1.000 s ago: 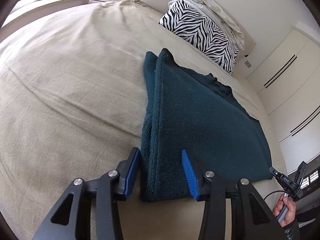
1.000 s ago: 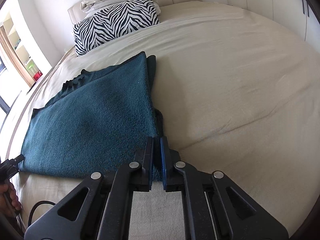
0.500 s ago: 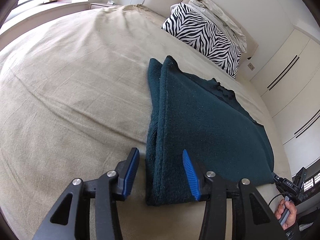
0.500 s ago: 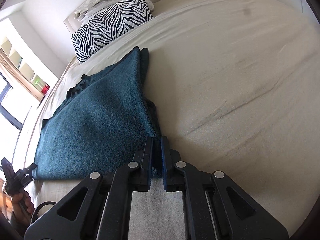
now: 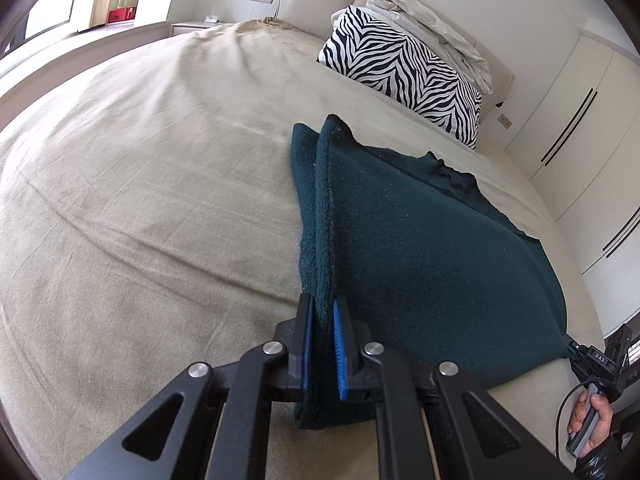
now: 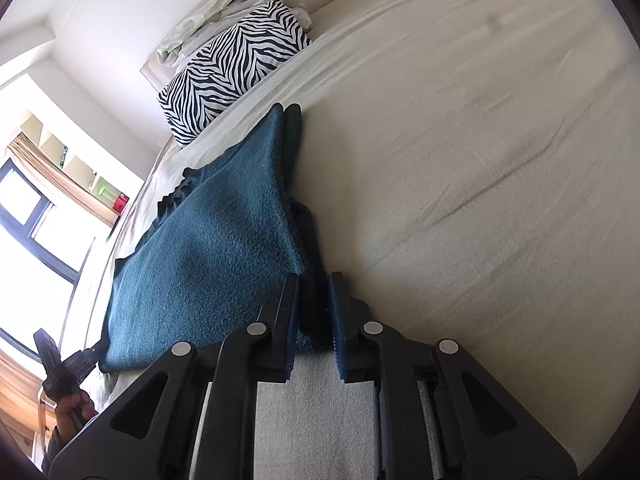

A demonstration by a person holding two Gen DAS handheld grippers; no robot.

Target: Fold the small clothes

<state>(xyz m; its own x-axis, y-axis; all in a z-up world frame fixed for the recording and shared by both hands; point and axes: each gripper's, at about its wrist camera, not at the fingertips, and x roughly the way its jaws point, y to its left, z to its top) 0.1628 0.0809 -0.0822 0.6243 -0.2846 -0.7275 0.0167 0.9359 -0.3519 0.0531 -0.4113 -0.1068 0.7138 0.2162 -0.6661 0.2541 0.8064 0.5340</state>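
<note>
A dark teal knit garment (image 5: 420,264) lies folded on the beige bed (image 5: 140,200). My left gripper (image 5: 322,344) is shut on the garment's near left corner, the folded edge pinched between its blue pads. In the right wrist view the same garment (image 6: 208,256) stretches away to the left. My right gripper (image 6: 314,320) is shut on its near right corner, the dark edge held between the pads and lifted a little off the bed (image 6: 480,200).
A zebra-striped pillow (image 5: 400,76) and a crumpled white cover (image 5: 432,32) lie at the headboard; the pillow also shows in the right wrist view (image 6: 232,68). White wardrobes (image 5: 580,128) stand at the right. A window (image 6: 24,220) lies left.
My left gripper has closed from wide open onto the garment's corner. My right gripper has stayed clamped on its corner and tilted, its jaws a little wider apart.
</note>
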